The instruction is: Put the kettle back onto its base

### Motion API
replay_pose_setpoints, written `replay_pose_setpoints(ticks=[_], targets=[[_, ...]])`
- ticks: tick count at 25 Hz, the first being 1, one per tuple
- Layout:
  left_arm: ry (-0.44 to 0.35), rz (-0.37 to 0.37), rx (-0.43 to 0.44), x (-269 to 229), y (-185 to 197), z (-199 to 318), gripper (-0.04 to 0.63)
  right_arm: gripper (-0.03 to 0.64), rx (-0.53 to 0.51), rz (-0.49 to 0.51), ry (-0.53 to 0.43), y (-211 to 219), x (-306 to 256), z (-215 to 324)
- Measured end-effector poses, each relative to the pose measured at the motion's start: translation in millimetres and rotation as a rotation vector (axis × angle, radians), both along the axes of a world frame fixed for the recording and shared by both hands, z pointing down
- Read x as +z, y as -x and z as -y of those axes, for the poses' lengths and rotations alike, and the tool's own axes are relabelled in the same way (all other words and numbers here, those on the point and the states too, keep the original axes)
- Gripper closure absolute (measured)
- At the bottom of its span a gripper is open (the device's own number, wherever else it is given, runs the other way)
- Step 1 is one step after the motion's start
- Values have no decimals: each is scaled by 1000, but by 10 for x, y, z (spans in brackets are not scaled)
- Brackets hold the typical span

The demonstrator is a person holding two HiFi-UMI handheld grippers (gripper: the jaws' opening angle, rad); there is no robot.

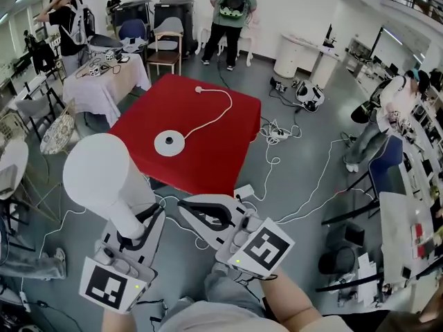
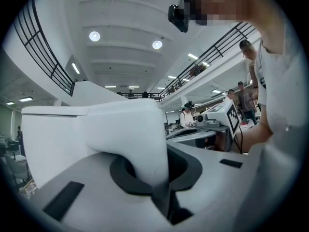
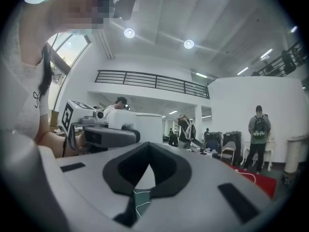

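Kettle (image 1: 97, 175) aloft: the white electric kettle hangs short of the near-left corner of the red surface (image 1: 208, 154), its handle clamped in the fingers of the left gripper (image 1: 138, 228). It is well apart from its round base (image 1: 169, 142), which sits mid-surface with the cord (image 1: 216, 115) trailing toward the far edge. The right gripper (image 1: 194, 211) hovers alongside, fingers closed on nothing. A clean landing likely means carrying the kettle level, centring it over the disc, then lowering it straight down before letting go. No brand or lettering is legible; only square black-and-white markers show on the grippers.
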State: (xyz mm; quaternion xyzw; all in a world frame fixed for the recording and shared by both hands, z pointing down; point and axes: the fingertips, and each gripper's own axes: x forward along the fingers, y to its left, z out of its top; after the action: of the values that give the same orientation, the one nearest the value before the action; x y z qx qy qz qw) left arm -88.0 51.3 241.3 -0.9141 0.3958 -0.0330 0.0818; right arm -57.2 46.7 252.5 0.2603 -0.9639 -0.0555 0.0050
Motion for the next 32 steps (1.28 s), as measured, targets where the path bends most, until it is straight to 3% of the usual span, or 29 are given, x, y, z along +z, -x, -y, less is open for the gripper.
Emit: replay_pose_setpoints(ticks=[4, 14, 22, 32], targets=[[16, -17, -34, -14, -205, 314, 561, 611, -37, 1, -9, -217, -43, 347], [-39, -36, -124, -97, -604, 893, 561, 611, -112, 7, -14, -700, -43, 957], [-15, -30, -145, 62, -660, 1270, 561, 611, -136, 25, -8, -747, 63, 1333], [45, 0, -91, 451, -663, 1943, 561, 611, -144, 32, 26, -600, 219, 2014]])
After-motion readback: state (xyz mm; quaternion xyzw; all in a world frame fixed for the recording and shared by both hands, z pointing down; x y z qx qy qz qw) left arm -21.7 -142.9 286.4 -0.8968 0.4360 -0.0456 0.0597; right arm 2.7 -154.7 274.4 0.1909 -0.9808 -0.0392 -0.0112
